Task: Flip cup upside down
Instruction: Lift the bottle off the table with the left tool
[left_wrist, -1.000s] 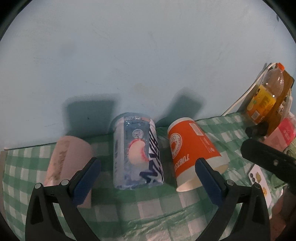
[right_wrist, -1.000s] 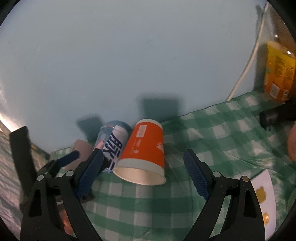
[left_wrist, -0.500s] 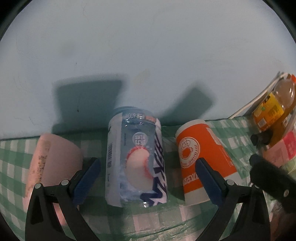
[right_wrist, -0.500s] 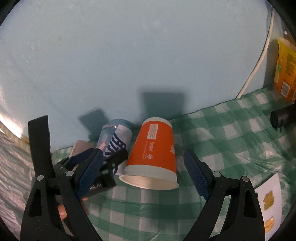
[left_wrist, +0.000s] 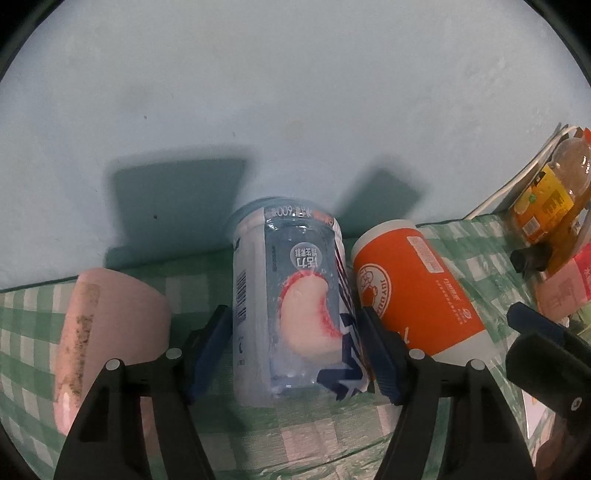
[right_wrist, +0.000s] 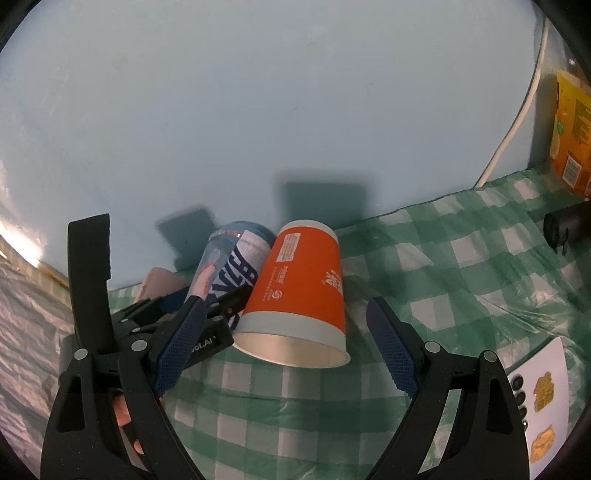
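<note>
**Three cups lying down, my left fingers around the see-through one**

My left gripper (left_wrist: 295, 350) has its two blue fingers (left_wrist: 380, 354) squeezed on the sides of the clear cup (left_wrist: 295, 310). That cup has a peach picture and blue letters on its wrap. It lies on its side on the green checked cloth (left_wrist: 332, 439), with its far end close to the pale blue wall (left_wrist: 295, 92). I can see right through it, and it looks empty to me.

Just beside it, touching it, lies the orange paper cup (right_wrist: 306, 291). It is on its side too. Its open mouth faces my right camera, and the inside is white with nothing in it.

My right gripper (right_wrist: 288, 350) is wide open and holds nothing. The orange cup's mouth sits between its fingers, a bit farther away.

On the other side of the clear cup lies a pink cup (left_wrist: 110, 332) with dark smudges along it. I cannot tell what is in it.

Far off by the wall stands a bottle (left_wrist: 546, 195) with yellow drink inside and an orange label. A white cable (right_wrist: 517, 122) runs up the wall near it. A white card (right_wrist: 543, 398) with little pictures lies on the cloth.
</note>
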